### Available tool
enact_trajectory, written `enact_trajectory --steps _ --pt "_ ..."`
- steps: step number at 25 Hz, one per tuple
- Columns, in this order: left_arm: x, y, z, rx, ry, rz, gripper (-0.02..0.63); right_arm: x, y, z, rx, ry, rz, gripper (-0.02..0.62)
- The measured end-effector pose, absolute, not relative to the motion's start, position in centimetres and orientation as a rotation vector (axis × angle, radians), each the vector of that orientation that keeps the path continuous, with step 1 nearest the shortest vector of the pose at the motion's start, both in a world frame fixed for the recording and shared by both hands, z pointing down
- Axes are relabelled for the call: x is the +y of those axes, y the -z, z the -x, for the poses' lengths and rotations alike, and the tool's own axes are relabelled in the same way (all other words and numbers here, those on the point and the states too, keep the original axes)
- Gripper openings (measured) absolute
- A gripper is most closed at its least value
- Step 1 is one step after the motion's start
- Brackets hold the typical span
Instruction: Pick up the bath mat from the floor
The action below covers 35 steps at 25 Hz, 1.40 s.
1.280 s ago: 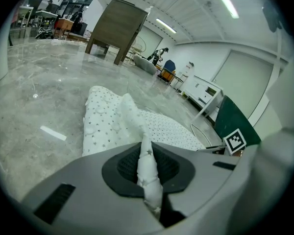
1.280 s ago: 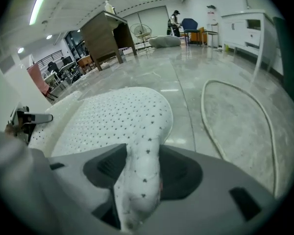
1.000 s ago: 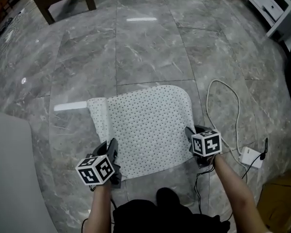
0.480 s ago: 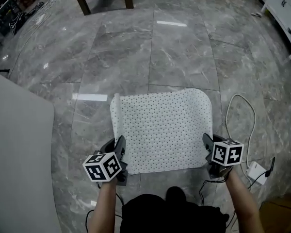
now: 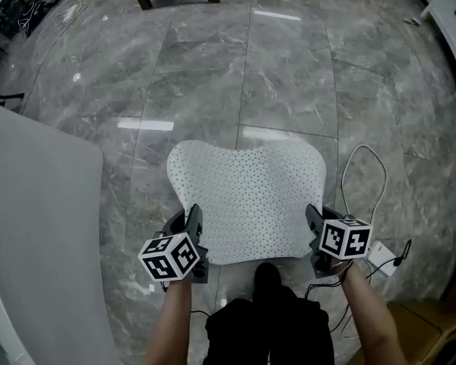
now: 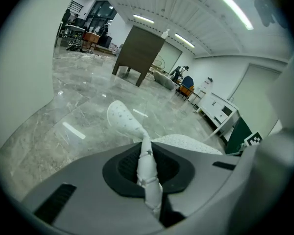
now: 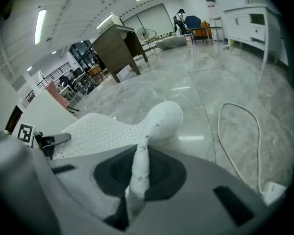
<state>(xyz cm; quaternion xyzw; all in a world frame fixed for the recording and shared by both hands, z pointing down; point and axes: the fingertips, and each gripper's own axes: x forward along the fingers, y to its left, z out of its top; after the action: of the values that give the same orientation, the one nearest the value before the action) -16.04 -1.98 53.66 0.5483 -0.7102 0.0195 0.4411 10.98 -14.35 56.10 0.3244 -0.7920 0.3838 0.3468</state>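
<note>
Floor: grey marble tiles; the mat's near edge is off them.
Bath mat: white and dotted, just ahead of the person's feet. A second ago it lay flat with its left edge folded over; now its near edge is raised and its far corners curl.
Meaning: the pick-up looks under way, though whether the far edge has left the floor cannot be told.
Cardboard box: contents out of sight.
Left gripper: jaws clamped on the near left corner.
Right gripper: jaws, just closing, pinch the near right corner.
Cable: a white loop on the floor, right of the mat.
</note>
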Motion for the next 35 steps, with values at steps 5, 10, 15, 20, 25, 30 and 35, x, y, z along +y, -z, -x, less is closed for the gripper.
enact_trajectory --steps 5,10,15,20,25,30,35 --pt "-0.1 -45.1 14.6 -1.750 -0.076 -1.293 0.020 -12.5 -47.5 -11.0 -2.020 -1.065 -0.801 0.023" --pt "2.2 -33.3 14.4 -1.781 -0.086 -1.252 0.020 -11.2 -36.1 -11.4 -2.029 -1.102 -0.797 0.023" --pt "2.2 -21.3 14.2 -1.811 -0.088 -1.274 0.020 -11.2 -24.2 -11.2 -2.089 -1.031 -0.761 0.023" --pt "1.0 -10.7 13.6 -1.848 -0.056 -1.313 0.020 -12.1 -13.7 -10.6 -2.178 -1.047 -0.764 0.023" --pt "0.7 -3.4 13.1 -1.892 -0.016 -1.341 0.020 -12.7 -6.4 -11.5 -2.254 -1.050 -0.795 0.023" --pt "-0.6 1.8 12.9 -1.937 -0.023 -1.402 0.021 -14.1 -1.6 -12.8 -2.329 -1.040 -0.848 0.023" --pt "-1.2 5.8 12.7 -1.959 -0.021 -1.488 0.020 -14.2 2.3 -13.7 -2.394 -1.006 -0.899 0.023"
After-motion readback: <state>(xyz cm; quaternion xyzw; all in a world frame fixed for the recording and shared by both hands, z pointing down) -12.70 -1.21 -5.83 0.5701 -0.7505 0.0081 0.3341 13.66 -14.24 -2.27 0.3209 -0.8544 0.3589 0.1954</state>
